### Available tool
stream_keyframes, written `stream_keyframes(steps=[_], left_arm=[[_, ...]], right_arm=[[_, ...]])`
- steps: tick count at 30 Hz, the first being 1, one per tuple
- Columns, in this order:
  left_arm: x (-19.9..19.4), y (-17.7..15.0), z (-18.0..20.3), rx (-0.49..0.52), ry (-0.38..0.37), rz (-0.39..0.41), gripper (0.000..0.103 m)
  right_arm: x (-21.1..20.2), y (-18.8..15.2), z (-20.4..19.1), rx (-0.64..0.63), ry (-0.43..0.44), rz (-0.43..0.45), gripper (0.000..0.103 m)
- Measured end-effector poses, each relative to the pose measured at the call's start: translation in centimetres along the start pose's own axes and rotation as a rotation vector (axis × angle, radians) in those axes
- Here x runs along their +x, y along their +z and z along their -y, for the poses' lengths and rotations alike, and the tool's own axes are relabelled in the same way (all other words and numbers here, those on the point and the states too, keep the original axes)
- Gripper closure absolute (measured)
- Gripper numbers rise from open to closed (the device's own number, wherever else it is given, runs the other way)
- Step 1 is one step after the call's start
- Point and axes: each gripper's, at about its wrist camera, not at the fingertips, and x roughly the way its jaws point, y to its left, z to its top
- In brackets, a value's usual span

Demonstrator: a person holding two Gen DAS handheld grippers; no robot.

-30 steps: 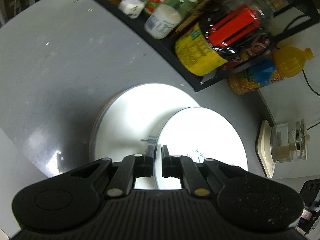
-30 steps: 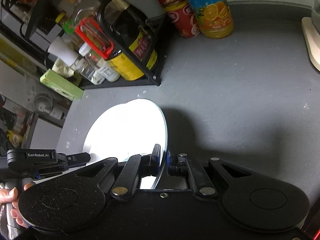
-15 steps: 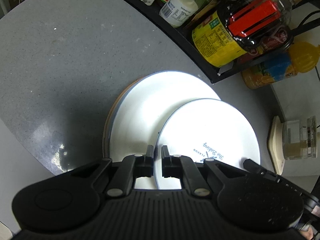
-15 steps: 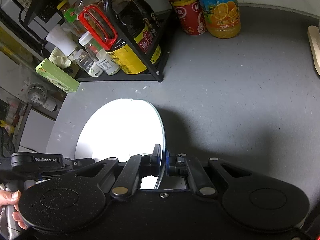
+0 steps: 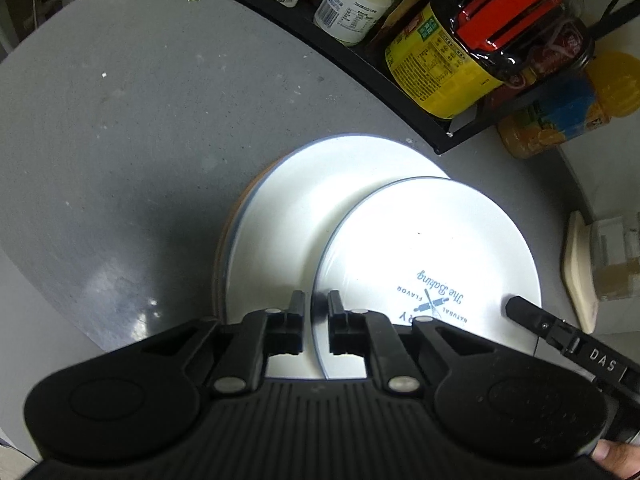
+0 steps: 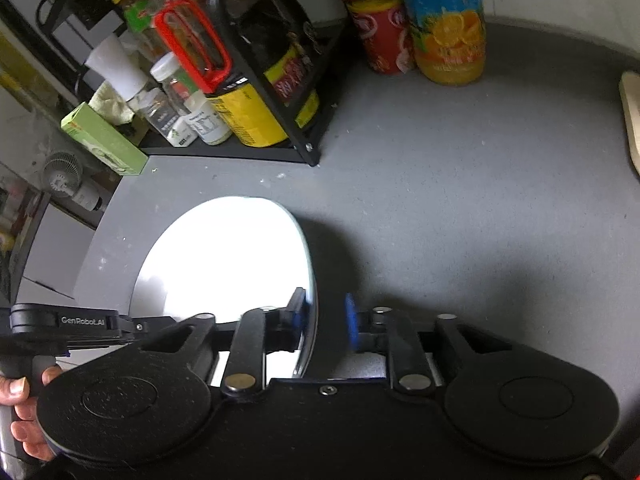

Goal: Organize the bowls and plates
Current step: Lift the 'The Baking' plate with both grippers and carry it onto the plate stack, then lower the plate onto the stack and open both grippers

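A small white plate (image 5: pixel 432 248) with blue print lies tilted on a larger white plate (image 5: pixel 304 216), which sits on a brown one on the grey counter. My left gripper (image 5: pixel 315 308) is shut on the small plate's near rim. My right gripper (image 6: pixel 324 312) has its jaws apart around the same plate's edge (image 6: pixel 232 256), with the right pad (image 6: pixel 351 322) clear of it. The right gripper's tip also shows in the left wrist view (image 5: pixel 520 310).
A black rack (image 5: pixel 436 136) with jars and bottles stands behind the plates. An orange juice bottle (image 6: pixel 448 20) and a red can (image 6: pixel 380 32) stand at the back. A glass jar on a cream board (image 5: pixel 580 276) stands right of the plates.
My right gripper has opened and let go of the small plate's rim. The small plate has settled lower onto the large plate. My left gripper stays shut on it.
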Motion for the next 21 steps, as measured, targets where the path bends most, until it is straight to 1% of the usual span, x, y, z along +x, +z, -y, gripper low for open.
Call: stream_keyframes(steps=[8,10,11,13,16,21], left_arm=[[-0.8,0.7,0.2,0.061,0.084,0.022,0.092],[-1.0,1.0,0.1,0.069,0.098,0.027,0.092],[-1.0,1.1,0.1,0.073,0.106,0.031,0.091],[-1.1,1.3,-0.1,0.079,0.116,0.038,0.091],[-1.0,1.6,-0.1,0.074,0.111,0.029,0.092],[-0.9,1.6,0.7,0.092,0.147,0.029,0.092]], right_arm=[[1.8,-1.0,-0.2,0.008,0.001,-0.042,0.068],[2.2,-1.3,-0.4,0.005,-0.009,-0.053,0.062],[2.5,-1.4,-0.5,0.004,-0.011,-0.058,0.061],[2.7,-1.6,-0.5,0.008,-0.013,-0.056,0.057],[2.8,-1.5,-0.5,0.016,-0.024,-0.059,0.052],[2.6,-1.4,-0.8,0.01,-0.044,-0.055,0.051]])
